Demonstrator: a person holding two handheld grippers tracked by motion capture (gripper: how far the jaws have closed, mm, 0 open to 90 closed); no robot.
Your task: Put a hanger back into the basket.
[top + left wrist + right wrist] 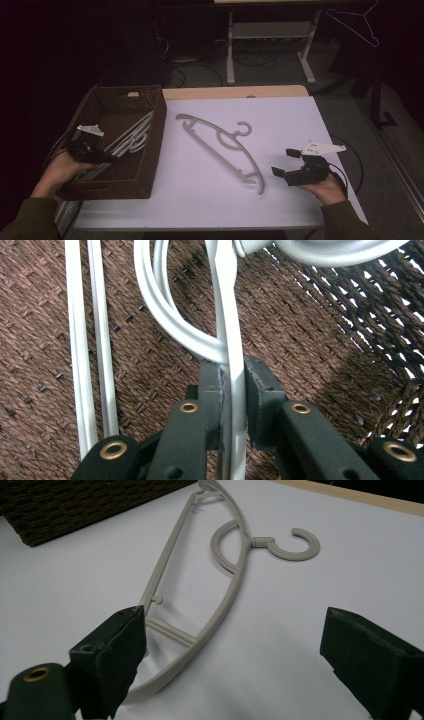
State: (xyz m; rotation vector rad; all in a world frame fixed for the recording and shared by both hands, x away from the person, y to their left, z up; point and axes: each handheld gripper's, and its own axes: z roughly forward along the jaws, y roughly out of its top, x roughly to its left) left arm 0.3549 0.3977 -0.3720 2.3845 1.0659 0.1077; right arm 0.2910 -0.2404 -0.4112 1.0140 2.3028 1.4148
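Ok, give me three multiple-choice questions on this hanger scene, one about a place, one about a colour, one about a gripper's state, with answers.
1. Where does the beige hanger lie?
A. in the basket
B. on the white table
C. on the floor

2. What colour is the basket?
A. dark brown
B. blue
C. white

3. How do the jaws of the right gripper stand?
A. shut on the beige hanger
B. shut on nothing
C. wide open, holding nothing

Answers:
1 B, it lies flat on the table, right of the basket.
2 A, its woven walls are dark brown in the high view.
3 C, in the right gripper view the pads stand far apart with bare table between them.
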